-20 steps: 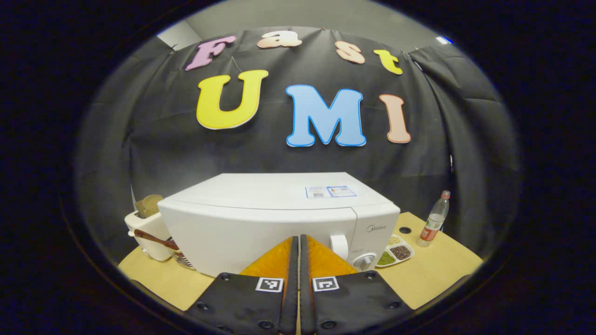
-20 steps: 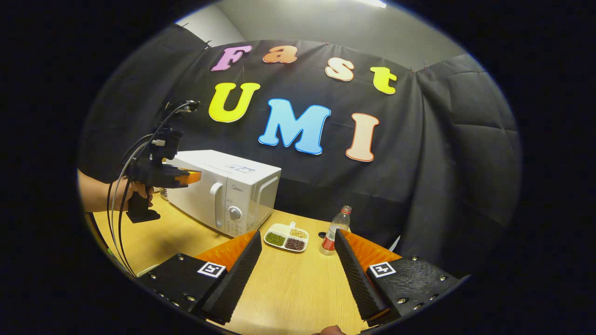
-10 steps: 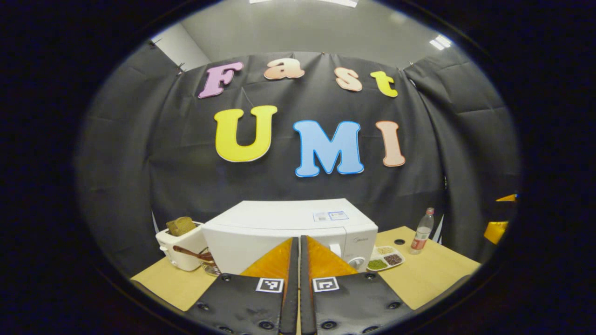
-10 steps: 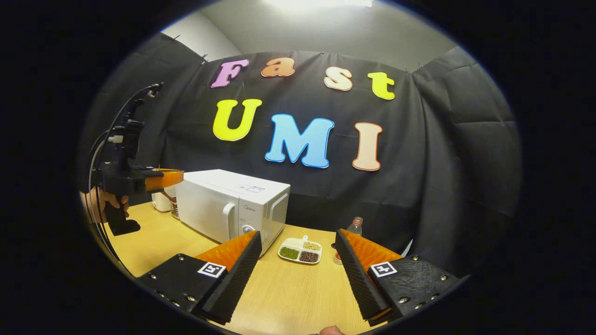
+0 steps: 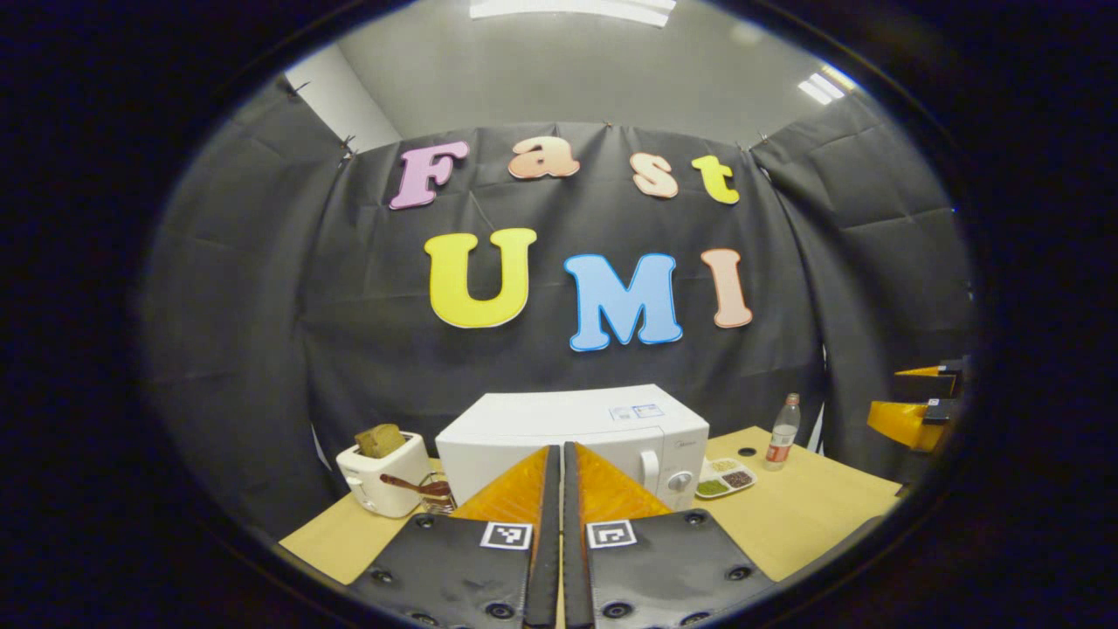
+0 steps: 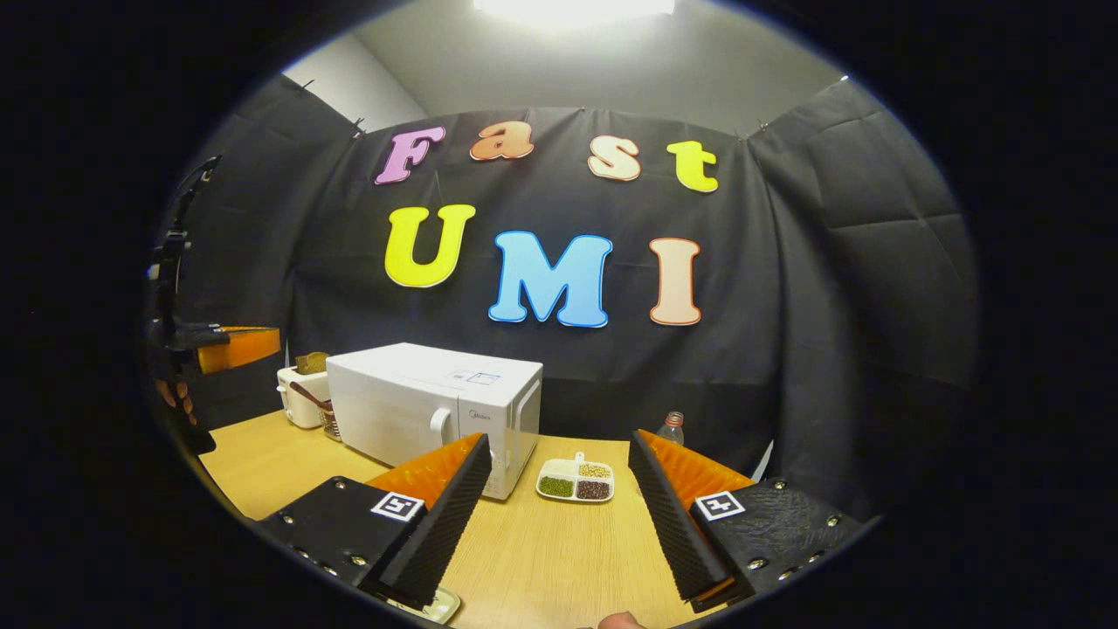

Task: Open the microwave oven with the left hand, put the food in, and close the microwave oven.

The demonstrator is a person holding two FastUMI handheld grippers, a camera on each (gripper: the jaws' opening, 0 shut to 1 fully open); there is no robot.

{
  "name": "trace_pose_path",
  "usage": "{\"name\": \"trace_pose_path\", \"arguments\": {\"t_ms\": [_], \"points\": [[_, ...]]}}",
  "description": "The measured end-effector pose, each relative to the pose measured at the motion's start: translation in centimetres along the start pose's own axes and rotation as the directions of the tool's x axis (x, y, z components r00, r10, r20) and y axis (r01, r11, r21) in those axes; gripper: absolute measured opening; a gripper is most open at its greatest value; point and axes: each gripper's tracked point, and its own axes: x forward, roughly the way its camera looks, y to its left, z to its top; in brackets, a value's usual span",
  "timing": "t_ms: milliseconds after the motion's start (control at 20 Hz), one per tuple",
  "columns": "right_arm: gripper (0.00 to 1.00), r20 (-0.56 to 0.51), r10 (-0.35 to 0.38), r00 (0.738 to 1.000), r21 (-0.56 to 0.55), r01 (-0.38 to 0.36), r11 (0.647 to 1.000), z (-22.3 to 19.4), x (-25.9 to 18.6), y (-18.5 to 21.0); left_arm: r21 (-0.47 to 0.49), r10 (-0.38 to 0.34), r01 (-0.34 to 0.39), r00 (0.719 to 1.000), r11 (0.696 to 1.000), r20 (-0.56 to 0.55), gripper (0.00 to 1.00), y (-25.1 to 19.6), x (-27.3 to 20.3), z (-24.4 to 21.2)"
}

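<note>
The white microwave (image 5: pixel 572 428) (image 6: pixel 437 406) stands at the back of the wooden table with its door closed. To its right lies a white divided dish of beans (image 5: pixel 725 479) (image 6: pixel 576 480). My left gripper (image 5: pixel 560 467) is shut with nothing between its fingers, well back from the microwave and pointing at its front. In the right gripper view the left gripper (image 6: pixel 231 347) hangs in the air to the left of the microwave. My right gripper (image 6: pixel 557 444) is open and empty above the table, with the dish ahead between its fingers; its orange fingers (image 5: pixel 913 406) show at the far right.
A white toaster with bread (image 5: pixel 384 472) (image 6: pixel 301 383) and a glass with a spoon (image 5: pixel 432 491) stand left of the microwave. A clear bottle (image 5: pixel 783 432) (image 6: pixel 671 426) stands right of the dish. A white plate edge (image 6: pixel 437 603) lies under my right gripper.
Both grippers have drawn back from the microwave and tilted upward, so it looks smaller and farther. The left gripper stays shut, the right stays open.
</note>
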Motion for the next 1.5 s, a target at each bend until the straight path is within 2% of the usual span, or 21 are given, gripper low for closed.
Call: {"name": "trace_pose_path", "arguments": {"t_ms": [100, 150, 250, 500, 650, 1000, 1500], "points": [[0.97, 0.013, -0.014, 1.0, -0.006, 0.014, 1.0, 0.2, -0.6, 0.5, -0.023, 0.0, 0.0, 1.0, 1.0, 0.009, 0.12, 0.9, -1.5, 0.3], [0.97, 0.018, -0.016, 1.0, -0.005, 0.016, 1.0, 0.4, -0.9, 0.8, -0.035, 0.0, 0.0, 1.0, 0.999, 0.014, 0.25, 1.1, -2.2, 0.5], [0.97, 0.029, -0.016, 0.999, -0.004, 0.016, 1.0, 0.7, -1.7, 1.4, -0.039, 0.01, -0.009, 1.0, 0.999, 0.028, 0.58, 1.9, -3.7, 0.8], [0.97, 0.057, -0.016, 0.998, 0.002, 0.016, 1.0, 1.1, -2.3, 2.3, -0.034, 0.042, -0.041, 0.998, 0.999, 0.04, 0.93, 3.7, -5.7, 0.9], [0.97, 0.061, -0.012, 0.998, 0.016, 0.011, 1.0, 1.4, -2.4, 2.4, -0.019, 0.063, -0.062, 0.997, 0.998, 0.053, 0.98, 4.3, -6.5, 1.6], [0.97, 0.102, -0.015, 0.995, 0.007, 0.015, 1.0, 3.1, -2.1, 2.2, -0.014, 0.078, -0.077, 0.995, 0.997, 0.057, 0.99, 5.1, -7.4, 1.4], [0.97, 0.144, -0.003, 0.99, -0.01, 0.004, 1.0, 4.7, -2.2, 2.1, 0.011, 0.081, -0.083, 0.991, 0.996, 0.109, 0.97, 4.9, -7.5, 3.6]]}}
